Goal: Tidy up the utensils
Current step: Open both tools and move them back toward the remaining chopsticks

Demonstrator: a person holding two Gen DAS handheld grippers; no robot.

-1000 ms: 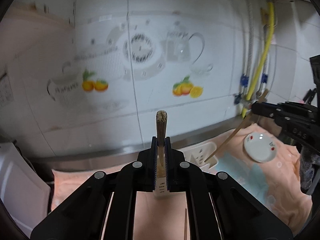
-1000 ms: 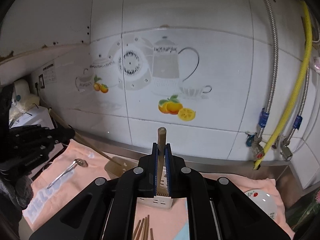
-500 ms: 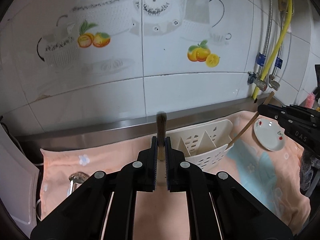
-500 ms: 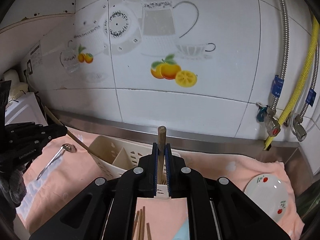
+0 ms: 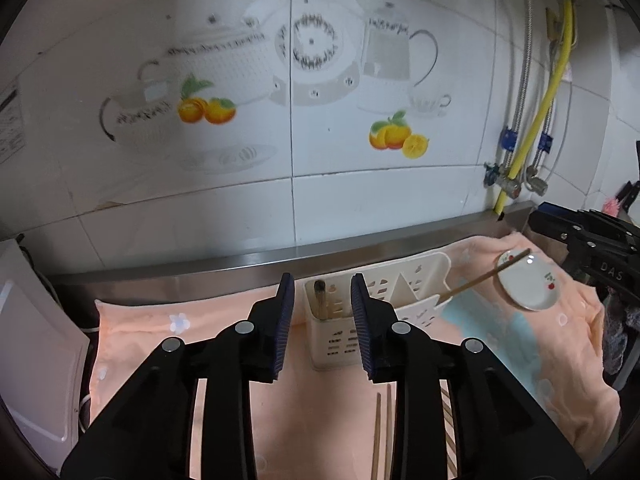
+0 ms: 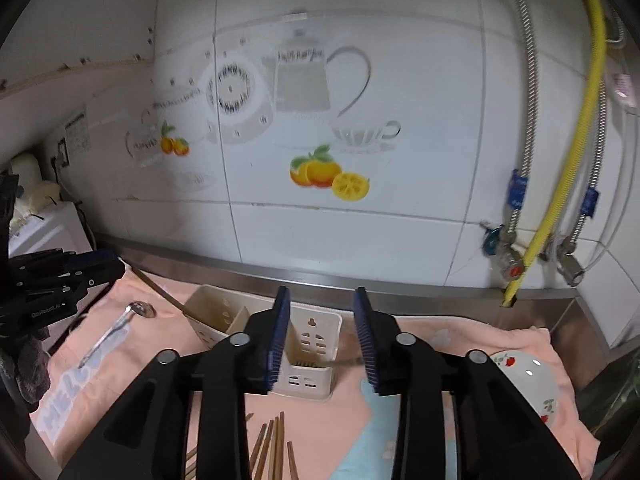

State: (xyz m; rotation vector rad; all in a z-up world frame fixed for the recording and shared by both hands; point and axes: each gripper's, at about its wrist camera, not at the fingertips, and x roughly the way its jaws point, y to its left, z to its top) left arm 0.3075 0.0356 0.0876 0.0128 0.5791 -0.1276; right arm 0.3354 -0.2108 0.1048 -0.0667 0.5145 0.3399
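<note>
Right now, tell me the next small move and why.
Probably lower the open right gripper toward the loose wooden chopsticks on the peach towel. Both grippers are empty, two chopsticks already sit in the white slotted plastic utensil holder, and several remain lying outside it.

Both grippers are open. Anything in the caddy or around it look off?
Yes. In the left wrist view, one chopstick leans far out of the right end of the caddy toward the plate, not upright; it might tip out. Nothing looks spilled or broken.

White slotted utensil caddy [image 5: 352, 330] on peach towel, chopsticks [image 5: 320, 300] upright inside, more loose [image 6: 272, 448] in front
</note>
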